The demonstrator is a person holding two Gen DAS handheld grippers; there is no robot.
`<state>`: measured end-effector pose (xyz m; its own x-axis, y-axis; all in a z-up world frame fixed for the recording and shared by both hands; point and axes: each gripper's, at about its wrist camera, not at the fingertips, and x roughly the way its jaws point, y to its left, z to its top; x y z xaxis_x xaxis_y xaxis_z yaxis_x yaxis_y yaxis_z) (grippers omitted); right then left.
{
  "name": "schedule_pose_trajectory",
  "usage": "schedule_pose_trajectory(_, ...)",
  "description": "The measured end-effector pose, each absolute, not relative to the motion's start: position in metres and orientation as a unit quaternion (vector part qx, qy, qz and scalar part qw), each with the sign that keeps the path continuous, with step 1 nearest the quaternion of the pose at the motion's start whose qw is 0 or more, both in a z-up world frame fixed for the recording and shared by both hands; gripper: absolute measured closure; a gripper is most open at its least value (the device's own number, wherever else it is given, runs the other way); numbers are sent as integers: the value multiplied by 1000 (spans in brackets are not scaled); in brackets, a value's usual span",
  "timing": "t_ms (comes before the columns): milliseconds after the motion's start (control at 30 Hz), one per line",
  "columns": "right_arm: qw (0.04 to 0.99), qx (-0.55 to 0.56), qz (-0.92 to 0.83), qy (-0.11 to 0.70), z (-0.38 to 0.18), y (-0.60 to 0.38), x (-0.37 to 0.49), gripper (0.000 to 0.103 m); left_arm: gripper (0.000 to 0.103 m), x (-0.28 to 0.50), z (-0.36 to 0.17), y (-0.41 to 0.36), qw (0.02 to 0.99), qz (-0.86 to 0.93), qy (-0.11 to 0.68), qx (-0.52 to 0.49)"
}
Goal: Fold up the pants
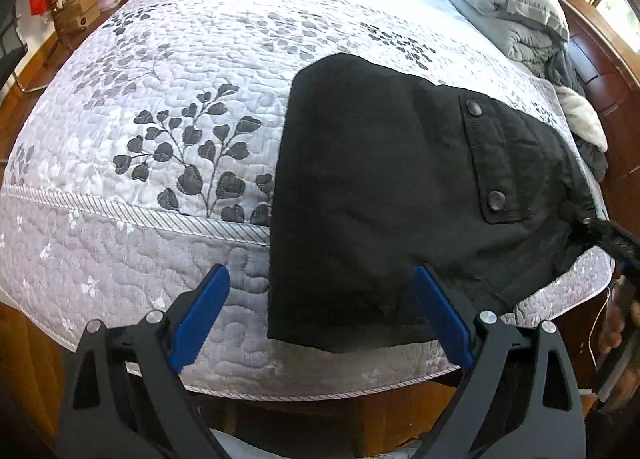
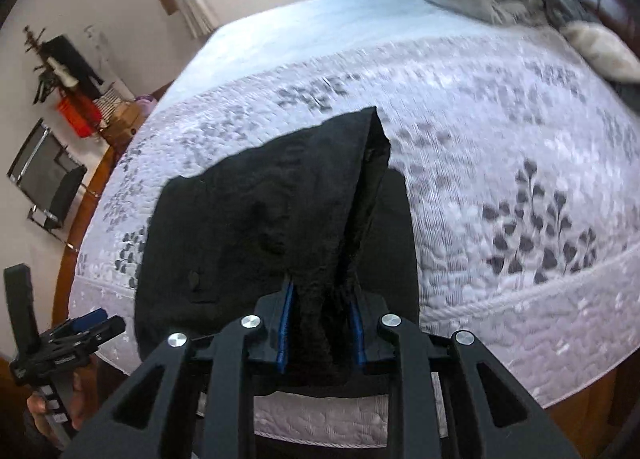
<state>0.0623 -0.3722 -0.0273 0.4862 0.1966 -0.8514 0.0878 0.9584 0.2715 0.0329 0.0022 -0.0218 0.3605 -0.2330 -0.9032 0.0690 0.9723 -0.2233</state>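
Right gripper [image 2: 320, 323] is pinching a bunched ridge of the black pants [image 1: 384, 195], tenting it up off the quilt [image 1: 160, 147]. Left gripper [image 1: 320, 299] is hanging spread wide, gripping nothing, just off the pants' near edge, and the pants are lying folded on the quilt's near side, pocket flap [image 1: 496, 163] showing.

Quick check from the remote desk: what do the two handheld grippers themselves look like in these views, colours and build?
Both match: the left gripper and right gripper have matte black angular frames with triangular cut-outs, round silver pivot bolts, and flat blue fingers. In the right wrist view the left gripper shows a black handle. No cables or sleeves are visible on either.
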Motion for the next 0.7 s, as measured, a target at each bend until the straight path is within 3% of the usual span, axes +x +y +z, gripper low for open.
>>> schedule_pose_trajectory(367, 832, 108, 4, 544, -77, -369, 70, 74, 10, 35, -27, -11, 819, -83, 565, -63)
schedule_pose_trajectory(600, 833, 65, -16, 550, -77, -361, 68, 53, 10, 38, -31, -32, 820, -86, 566, -22)
schedule_pose_trajectory(700, 833, 69, -10, 549, -71, -364, 59, 48, 10, 36, -32, -33, 819, -89, 567, -14)
